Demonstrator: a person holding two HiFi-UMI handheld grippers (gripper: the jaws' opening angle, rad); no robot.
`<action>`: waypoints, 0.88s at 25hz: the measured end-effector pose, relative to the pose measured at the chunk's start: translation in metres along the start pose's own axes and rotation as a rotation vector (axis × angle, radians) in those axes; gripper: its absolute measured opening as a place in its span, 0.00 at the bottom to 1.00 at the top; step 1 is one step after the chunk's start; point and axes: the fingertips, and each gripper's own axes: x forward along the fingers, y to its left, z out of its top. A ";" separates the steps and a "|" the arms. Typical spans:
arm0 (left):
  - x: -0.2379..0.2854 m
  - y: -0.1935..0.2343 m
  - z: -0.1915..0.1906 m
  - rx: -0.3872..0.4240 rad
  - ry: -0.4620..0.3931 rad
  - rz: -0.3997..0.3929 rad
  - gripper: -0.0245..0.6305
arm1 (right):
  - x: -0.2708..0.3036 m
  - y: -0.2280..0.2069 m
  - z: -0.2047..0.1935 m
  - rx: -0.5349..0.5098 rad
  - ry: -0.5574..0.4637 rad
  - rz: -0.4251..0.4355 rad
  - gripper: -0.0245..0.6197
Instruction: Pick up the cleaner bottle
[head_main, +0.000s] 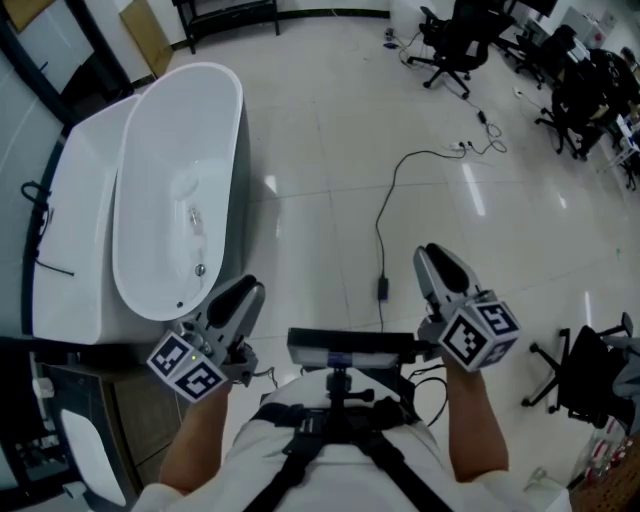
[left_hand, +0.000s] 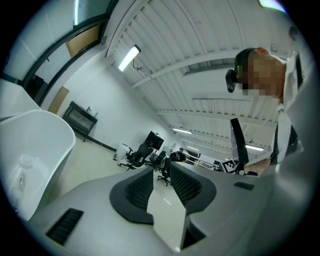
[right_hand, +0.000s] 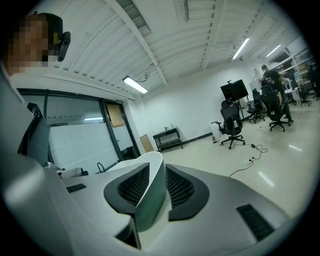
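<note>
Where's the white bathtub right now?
In the head view the bathtub sits at the left, on the floor just ahead of the left gripper.

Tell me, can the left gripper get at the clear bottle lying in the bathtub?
Probably yes. The left gripper is open and empty beside the near end of the bathtub, and nothing covers the clear bottle; it would only need to go over the rim.

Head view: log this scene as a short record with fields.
left gripper: open, empty, near the bathtub's near end
right gripper: open, empty, over the floor
bathtub: white, at left
pale shape: lying inside the bathtub, too faint to identify
cable: black, on the floor
office chairs: top right
</note>
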 end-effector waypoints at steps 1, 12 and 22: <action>-0.001 0.002 0.000 -0.004 0.001 0.000 0.20 | 0.000 0.002 0.000 -0.004 0.004 -0.009 0.21; -0.004 0.008 0.004 -0.024 0.001 -0.009 0.20 | 0.005 0.005 0.001 -0.042 -0.004 -0.043 0.22; 0.027 -0.001 0.018 -0.041 -0.021 -0.018 0.20 | 0.015 0.000 0.025 -0.073 0.004 -0.026 0.22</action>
